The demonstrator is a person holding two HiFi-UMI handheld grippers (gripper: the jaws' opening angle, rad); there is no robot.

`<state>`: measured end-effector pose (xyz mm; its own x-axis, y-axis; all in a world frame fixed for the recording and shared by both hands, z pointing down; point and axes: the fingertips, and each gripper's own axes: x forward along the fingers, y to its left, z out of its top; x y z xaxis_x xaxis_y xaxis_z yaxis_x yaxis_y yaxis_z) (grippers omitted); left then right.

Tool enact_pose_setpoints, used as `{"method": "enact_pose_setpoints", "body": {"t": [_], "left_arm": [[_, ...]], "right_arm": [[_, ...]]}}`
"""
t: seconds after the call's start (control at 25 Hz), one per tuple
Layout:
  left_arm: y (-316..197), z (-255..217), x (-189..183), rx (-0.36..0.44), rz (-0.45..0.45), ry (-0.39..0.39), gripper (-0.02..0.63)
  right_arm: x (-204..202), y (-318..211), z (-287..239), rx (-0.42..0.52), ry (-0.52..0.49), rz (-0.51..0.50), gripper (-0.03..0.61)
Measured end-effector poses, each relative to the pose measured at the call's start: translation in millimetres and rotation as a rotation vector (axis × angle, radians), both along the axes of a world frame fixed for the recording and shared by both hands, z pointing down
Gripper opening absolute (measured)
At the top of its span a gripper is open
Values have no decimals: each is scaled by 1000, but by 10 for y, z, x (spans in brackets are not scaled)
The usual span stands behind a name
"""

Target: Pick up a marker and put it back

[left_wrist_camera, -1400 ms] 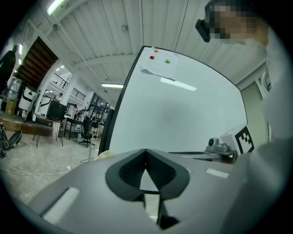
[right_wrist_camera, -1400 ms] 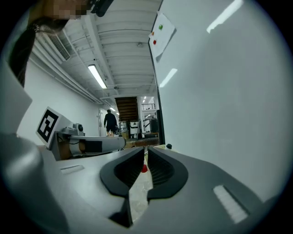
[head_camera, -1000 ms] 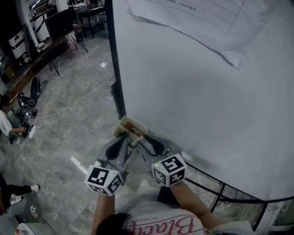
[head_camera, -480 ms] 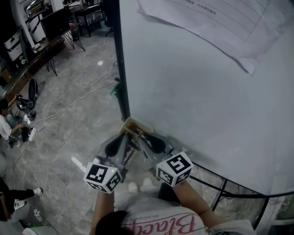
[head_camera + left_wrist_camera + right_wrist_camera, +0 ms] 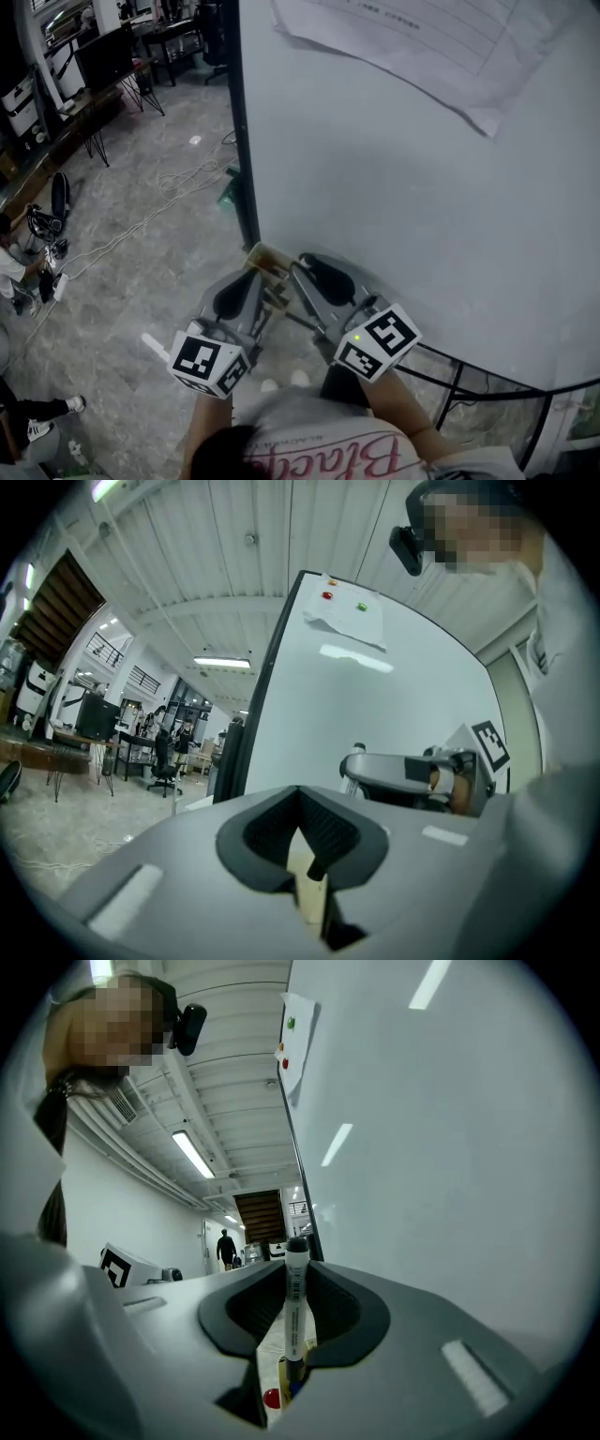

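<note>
The right gripper [image 5: 302, 262] is clenched on a marker [image 5: 296, 1288]. In the right gripper view the marker stands upright between the two jaws, and both dark pads press its white barrel from either side. Its black cap pokes out just past the jaw tips, and its lower end points back toward the gripper's body.

Below the marker, seen through the gap between the jaws, lies a pale box [image 5: 272, 1349]. A red cap [image 5: 272, 1397] and a blue one sit at its bottom. In the head view the box lies right at the tips of both grippers.

The whiteboard [image 5: 394, 187] rises just to the right of the right gripper. A sheet of paper [image 5: 422, 47] hangs high on it, well beyond the jaws.

The left gripper [image 5: 255, 277] sits just beside the right one, on its left, with its tips at the near corner of the box. In the left gripper view its jaws are drawn close, leaving only a narrow slit. The pale box shows through that slit, but I cannot tell whether the pads pinch the box or only hover over it.

Further left of this gripper, cables [image 5: 141, 220] trail across the grey floor [image 5: 141, 281].
</note>
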<state>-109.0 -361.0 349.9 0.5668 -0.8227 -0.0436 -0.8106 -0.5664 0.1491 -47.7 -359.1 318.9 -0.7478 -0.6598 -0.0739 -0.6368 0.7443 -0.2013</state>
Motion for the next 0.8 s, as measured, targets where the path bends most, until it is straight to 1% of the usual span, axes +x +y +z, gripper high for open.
{"method": "enact_pose_setpoints", "body": {"t": [0.08, 0.2, 0.44, 0.52, 0.8], "left_arm": [[1, -32, 53, 10, 2, -24, -2], [-13, -75, 49, 30, 1, -15, -2], [-57, -64, -17, 42, 0, -13, 0], [-61, -45, -25, 42, 1, -10, 0], [-75, -17, -65, 32, -1, -3, 0]], "right_arm": [[29, -8, 12, -2, 4, 3, 72], [22, -19, 38, -1, 3, 7, 72], [-32, -73, 144, -5, 17, 15, 72], [-54, -97, 262, -28, 35, 14, 72], [-238, -156, 875, -162, 142, 15, 72]]}}
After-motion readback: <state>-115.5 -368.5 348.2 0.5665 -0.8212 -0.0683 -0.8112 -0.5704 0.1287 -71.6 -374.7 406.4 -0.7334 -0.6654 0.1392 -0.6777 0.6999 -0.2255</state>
